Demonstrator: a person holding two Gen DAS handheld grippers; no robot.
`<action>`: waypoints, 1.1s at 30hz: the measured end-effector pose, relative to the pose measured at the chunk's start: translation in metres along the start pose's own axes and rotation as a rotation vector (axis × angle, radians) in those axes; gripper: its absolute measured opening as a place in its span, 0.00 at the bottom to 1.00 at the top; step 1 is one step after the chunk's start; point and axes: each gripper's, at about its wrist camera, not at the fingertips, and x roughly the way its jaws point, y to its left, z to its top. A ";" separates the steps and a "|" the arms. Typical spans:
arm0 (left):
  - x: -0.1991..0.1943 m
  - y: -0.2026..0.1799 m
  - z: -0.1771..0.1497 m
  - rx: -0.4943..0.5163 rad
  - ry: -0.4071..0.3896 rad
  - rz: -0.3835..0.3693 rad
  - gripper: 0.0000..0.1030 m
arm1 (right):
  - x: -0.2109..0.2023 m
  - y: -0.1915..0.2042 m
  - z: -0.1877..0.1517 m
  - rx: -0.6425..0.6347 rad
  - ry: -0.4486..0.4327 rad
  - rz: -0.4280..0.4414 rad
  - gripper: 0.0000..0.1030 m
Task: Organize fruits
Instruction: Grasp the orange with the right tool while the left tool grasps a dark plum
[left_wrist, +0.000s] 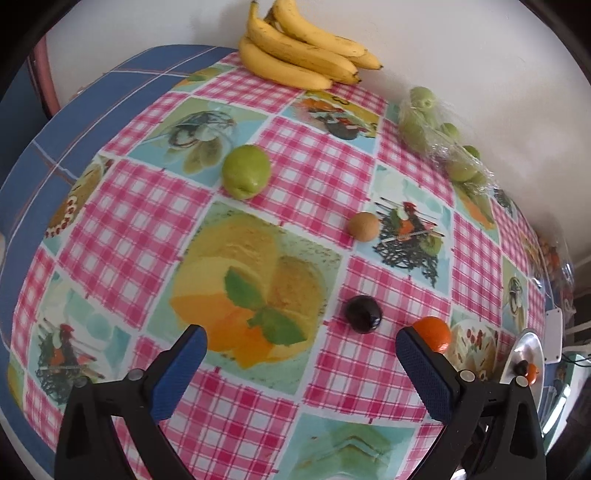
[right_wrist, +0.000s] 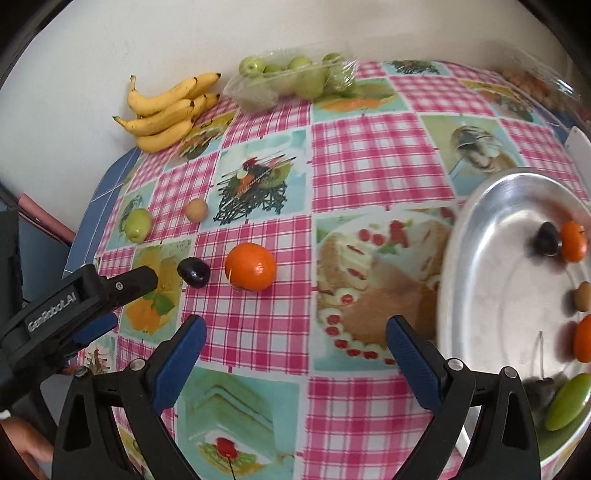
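Both grippers' jaws wide, empty. Orange (right_wrist: 250, 266) mid-tabletop: firm, round, rolls; grip across middle. Plum (right_wrist: 194, 272) soft, slippery.

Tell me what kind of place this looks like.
Probably a home kitchen or dining spot: a table with a food-print checked tablecloth, bananas against a plain wall, and a metal tray holding fruit.

A pink-checked tablecloth (left_wrist: 314, 177) printed with dessert and fruit pictures covers the desk ahead of the tool. Blue plaid fabric (left_wrist: 92, 110) shows at its far left edge, beside a pale wall (left_wrist: 461, 44) behind. A white box (left_wrist: 553, 334) sits far to the right.
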 end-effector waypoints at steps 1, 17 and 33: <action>0.001 -0.002 0.000 0.005 0.000 -0.004 0.99 | 0.002 0.002 0.001 -0.004 -0.002 -0.001 0.95; 0.028 -0.020 0.011 -0.002 0.048 -0.123 0.65 | 0.033 0.030 0.023 -0.082 -0.005 -0.008 0.59; 0.035 -0.026 0.011 0.005 0.070 -0.174 0.28 | 0.042 0.039 0.024 -0.115 0.006 -0.008 0.38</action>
